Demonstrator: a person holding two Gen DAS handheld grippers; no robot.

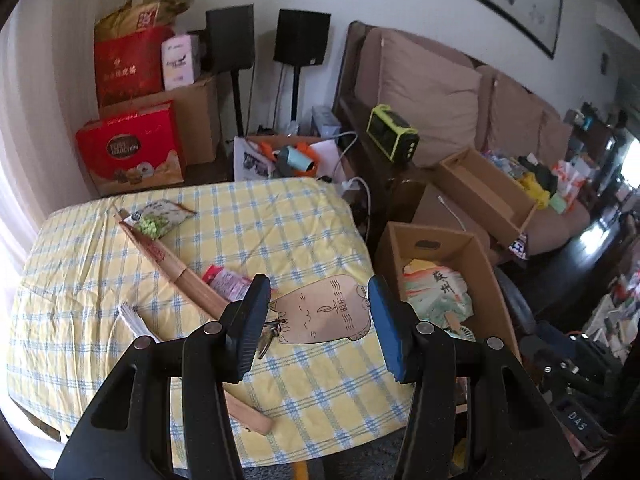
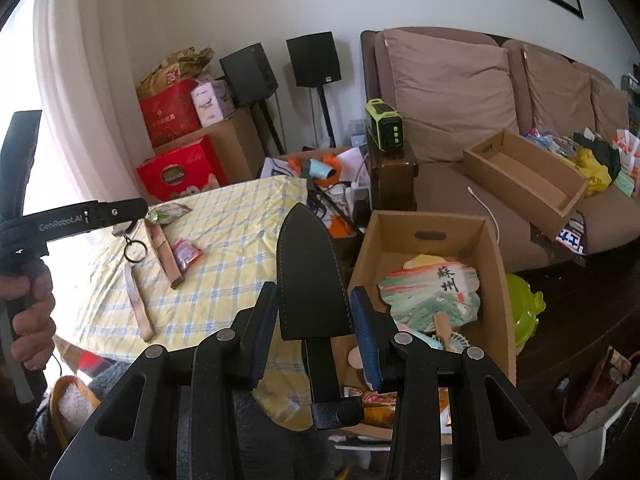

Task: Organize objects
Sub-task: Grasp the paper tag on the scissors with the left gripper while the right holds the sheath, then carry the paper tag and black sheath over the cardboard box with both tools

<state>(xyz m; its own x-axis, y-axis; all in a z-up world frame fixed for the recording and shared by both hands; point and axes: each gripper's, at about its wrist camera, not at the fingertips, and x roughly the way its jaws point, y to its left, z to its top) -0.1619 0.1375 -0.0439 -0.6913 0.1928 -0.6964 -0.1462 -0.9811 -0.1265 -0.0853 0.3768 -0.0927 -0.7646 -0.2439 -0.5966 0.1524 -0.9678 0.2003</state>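
My left gripper (image 1: 318, 322) holds a flat wooden cat-shaped tag (image 1: 320, 312) with a key ring (image 1: 268, 334), its jaws wide around it above the yellow checked table (image 1: 100, 264). From the right wrist view the left gripper (image 2: 128, 216) dangles the ring (image 2: 135, 251). My right gripper (image 2: 314, 332) is shut on a black leather sheath (image 2: 310, 276), held at the table's right edge beside the open cardboard box (image 2: 496, 280), which holds a painted hand fan (image 2: 432, 292).
On the table lie a long wooden strip (image 1: 176, 272), a green snack bag (image 1: 160, 218) and a red packet (image 1: 226, 280). A second cardboard tray (image 2: 524, 178) sits on the brown sofa (image 2: 452, 92). Red gift boxes (image 1: 132, 148) and speakers (image 1: 302, 38) stand behind.
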